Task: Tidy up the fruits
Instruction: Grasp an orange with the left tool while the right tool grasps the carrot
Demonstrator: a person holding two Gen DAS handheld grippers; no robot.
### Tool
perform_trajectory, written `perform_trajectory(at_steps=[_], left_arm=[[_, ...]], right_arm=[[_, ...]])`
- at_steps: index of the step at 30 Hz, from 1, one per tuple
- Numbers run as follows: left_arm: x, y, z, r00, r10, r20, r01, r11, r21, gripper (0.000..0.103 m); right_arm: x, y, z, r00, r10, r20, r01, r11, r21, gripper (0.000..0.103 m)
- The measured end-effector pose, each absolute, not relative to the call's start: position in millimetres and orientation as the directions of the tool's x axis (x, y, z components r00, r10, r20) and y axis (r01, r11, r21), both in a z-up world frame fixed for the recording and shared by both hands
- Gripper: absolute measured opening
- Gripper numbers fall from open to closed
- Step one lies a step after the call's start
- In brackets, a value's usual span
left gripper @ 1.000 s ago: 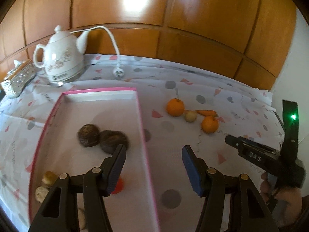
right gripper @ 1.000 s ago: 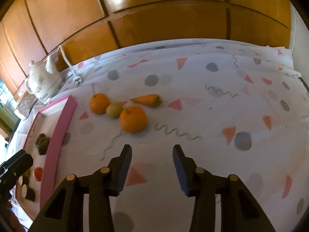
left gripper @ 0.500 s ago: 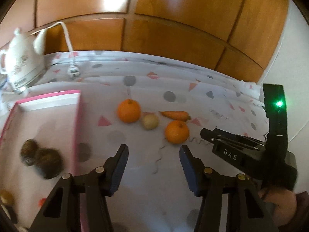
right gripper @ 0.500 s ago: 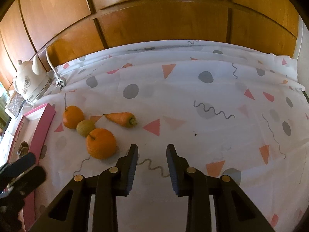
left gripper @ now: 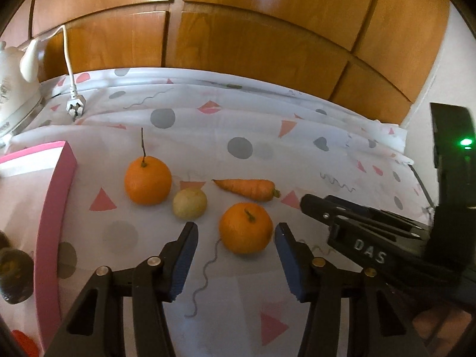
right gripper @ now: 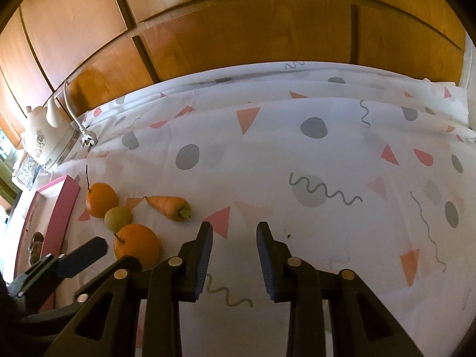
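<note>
Reaching the half-open, empty left claw [left gripper: 236, 263] around the near orange [left gripper: 246, 228]; squeezing gently, then lifting toward the pink tray [left gripper: 56, 208].

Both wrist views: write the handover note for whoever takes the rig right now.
Left gripper: jaws open, empty, framing the near orange without touching.
Right gripper: jaws apart, narrow, empty, over bare cloth.
On the cloth: far orange, pale round fruit, carrot.
Pink tray on the left already holds dark fruits.
Left: move the loose fruits.
</note>
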State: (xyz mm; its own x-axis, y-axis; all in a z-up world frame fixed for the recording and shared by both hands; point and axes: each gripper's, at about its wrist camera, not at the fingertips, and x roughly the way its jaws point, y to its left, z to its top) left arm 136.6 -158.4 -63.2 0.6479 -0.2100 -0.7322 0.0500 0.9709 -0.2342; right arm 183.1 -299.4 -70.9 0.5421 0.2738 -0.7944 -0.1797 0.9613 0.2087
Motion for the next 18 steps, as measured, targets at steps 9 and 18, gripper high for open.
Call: perform_trajectory(at_steps=[9, 18], left_arm=[[146, -161, -71, 0.643, -0.272, -0.716, 0.072, 0.952, -0.296, 0.04], [121, -142, -67, 0.644, -0.272, -0.715, 0.048, 0.947, -0.317, 0.039]], right_arm=[[190, -304, -72, 0.536, 0.288, -0.793, -0.17, 0.957, 0.233, 0.031], [191, -286, -68, 0.525, 0.343, -0.779, -0.228, 0.938, 0.26, 0.031]])
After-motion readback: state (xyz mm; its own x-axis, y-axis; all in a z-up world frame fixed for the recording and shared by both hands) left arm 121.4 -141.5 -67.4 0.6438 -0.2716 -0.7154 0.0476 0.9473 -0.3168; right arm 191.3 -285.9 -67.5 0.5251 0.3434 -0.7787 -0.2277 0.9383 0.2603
